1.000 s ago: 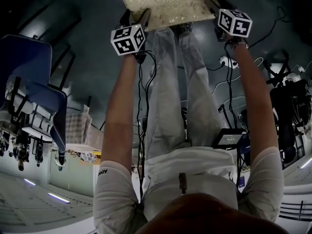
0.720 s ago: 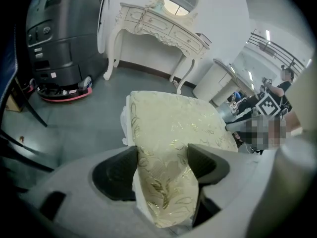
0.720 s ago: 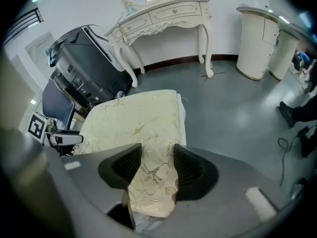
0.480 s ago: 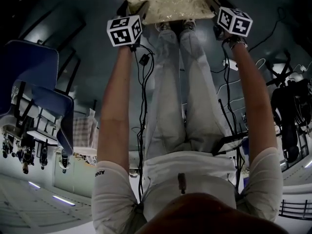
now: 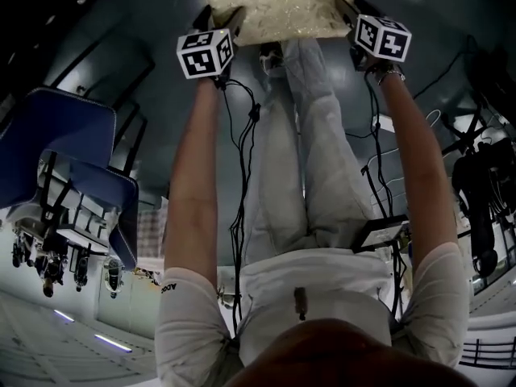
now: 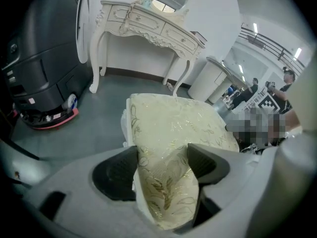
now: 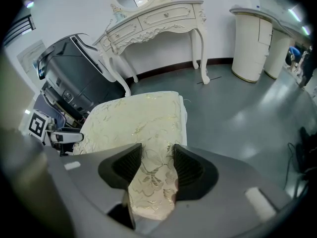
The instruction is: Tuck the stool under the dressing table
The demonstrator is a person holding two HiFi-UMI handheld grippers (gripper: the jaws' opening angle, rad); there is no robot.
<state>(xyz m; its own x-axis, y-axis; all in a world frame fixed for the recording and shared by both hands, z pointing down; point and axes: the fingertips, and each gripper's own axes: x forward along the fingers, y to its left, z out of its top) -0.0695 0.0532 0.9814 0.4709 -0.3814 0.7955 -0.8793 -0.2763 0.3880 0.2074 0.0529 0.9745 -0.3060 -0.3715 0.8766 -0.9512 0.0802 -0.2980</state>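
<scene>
Left gripper [image 6: 163, 170] and right gripper [image 7: 156, 170] each clamp the stool [image 5: 278, 6] cushion. The table [image 7: 158, 16] stands well apart; tucking is not yet done.

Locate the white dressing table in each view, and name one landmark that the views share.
Head view: not in it.
Left gripper view: dressing table at top, left of centre.
Right gripper view: top centre.
Shared landmark: cream stool cushion, in all three views.

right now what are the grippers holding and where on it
Both hold the stool: left gripper on one side edge of its cushioned seat, right gripper on the opposite edge.
</scene>
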